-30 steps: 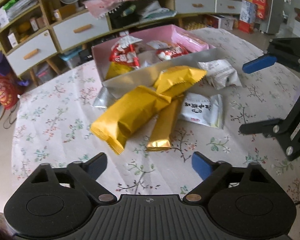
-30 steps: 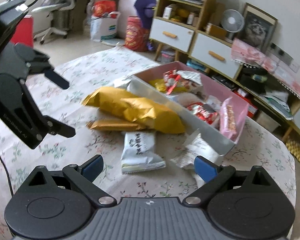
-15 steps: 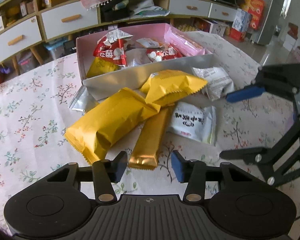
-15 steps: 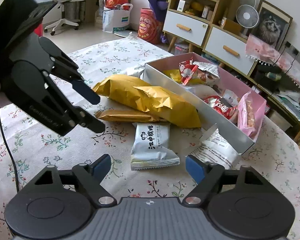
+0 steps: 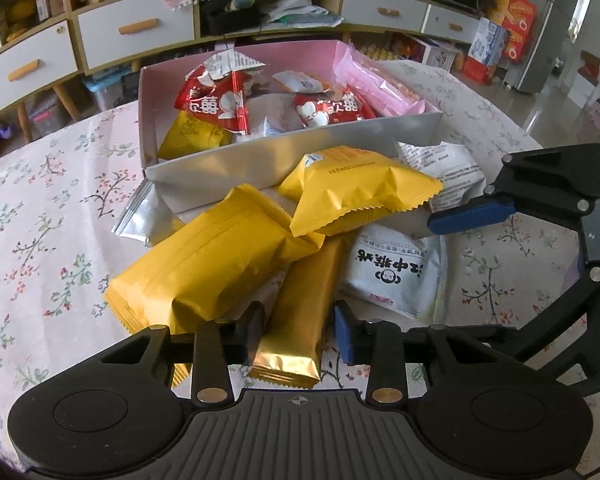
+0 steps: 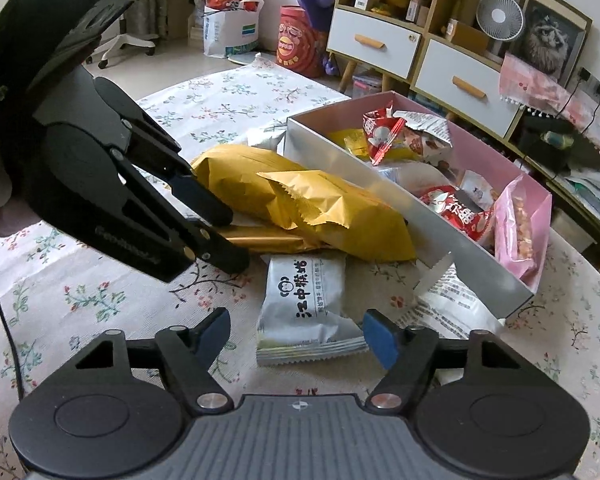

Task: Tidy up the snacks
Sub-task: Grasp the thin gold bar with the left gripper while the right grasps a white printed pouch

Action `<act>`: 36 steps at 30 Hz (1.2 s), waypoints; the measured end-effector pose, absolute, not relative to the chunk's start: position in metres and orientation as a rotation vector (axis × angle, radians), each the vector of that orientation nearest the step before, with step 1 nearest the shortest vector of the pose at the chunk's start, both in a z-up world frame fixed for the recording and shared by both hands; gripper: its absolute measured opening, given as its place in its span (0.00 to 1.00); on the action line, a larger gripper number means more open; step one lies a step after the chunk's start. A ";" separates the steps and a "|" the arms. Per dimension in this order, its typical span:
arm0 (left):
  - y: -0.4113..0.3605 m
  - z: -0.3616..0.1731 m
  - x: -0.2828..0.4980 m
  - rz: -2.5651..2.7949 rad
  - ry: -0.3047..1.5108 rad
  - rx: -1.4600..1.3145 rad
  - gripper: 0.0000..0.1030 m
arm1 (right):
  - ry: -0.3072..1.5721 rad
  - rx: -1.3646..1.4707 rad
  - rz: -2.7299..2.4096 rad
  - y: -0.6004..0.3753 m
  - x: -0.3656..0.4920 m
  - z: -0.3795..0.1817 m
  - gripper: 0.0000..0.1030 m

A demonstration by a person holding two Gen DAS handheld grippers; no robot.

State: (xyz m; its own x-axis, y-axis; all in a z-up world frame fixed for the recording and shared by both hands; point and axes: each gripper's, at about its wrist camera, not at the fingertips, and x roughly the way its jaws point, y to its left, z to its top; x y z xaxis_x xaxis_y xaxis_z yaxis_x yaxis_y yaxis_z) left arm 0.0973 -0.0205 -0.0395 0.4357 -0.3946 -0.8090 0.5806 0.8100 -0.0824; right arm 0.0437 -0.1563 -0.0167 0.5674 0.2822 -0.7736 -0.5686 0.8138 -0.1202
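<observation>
Loose snacks lie on the flowered tablecloth in front of a pink-lined box (image 5: 300,148) (image 6: 380,220) that holds red, yellow and pink packets. My left gripper (image 5: 299,326) (image 6: 228,238) straddles the near end of a gold bar (image 5: 300,304); its jaws are closing, with a small gap still at the right pad. My right gripper (image 6: 300,332) (image 5: 436,276) is closing around a white packet with black characters (image 6: 304,300) (image 5: 396,272), and its pads stand clear of it on both sides. Two yellow packets (image 5: 212,268) (image 5: 356,196) overlap the bar's far end.
A second white packet (image 5: 448,172) (image 6: 452,308) leans at the box's right corner, and a silver packet (image 5: 144,216) lies at its left corner. Drawers and shelves (image 5: 132,32) stand beyond the table. Bare tablecloth (image 5: 40,240) spreads to the left.
Both grippers came down and forward onto the snack pile with their jaws narrowing. The left now brackets the gold bar, and the right brackets the white packet.
</observation>
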 end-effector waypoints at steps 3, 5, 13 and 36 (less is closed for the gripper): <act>-0.022 -0.039 0.099 -0.615 0.939 0.222 0.32 | 0.835 -0.373 0.506 -0.156 0.049 -0.019 0.47; -0.023 -0.040 0.099 -0.616 0.934 0.235 0.31 | 0.843 -0.360 0.502 -0.156 0.053 -0.021 0.45; -0.031 -0.040 0.093 -0.601 0.910 0.300 0.25 | 0.865 -0.334 0.489 -0.155 0.061 -0.027 0.39; -0.029 -0.031 0.074 -0.578 0.874 0.357 0.09 | 0.860 -0.339 0.478 -0.165 0.052 -0.013 0.22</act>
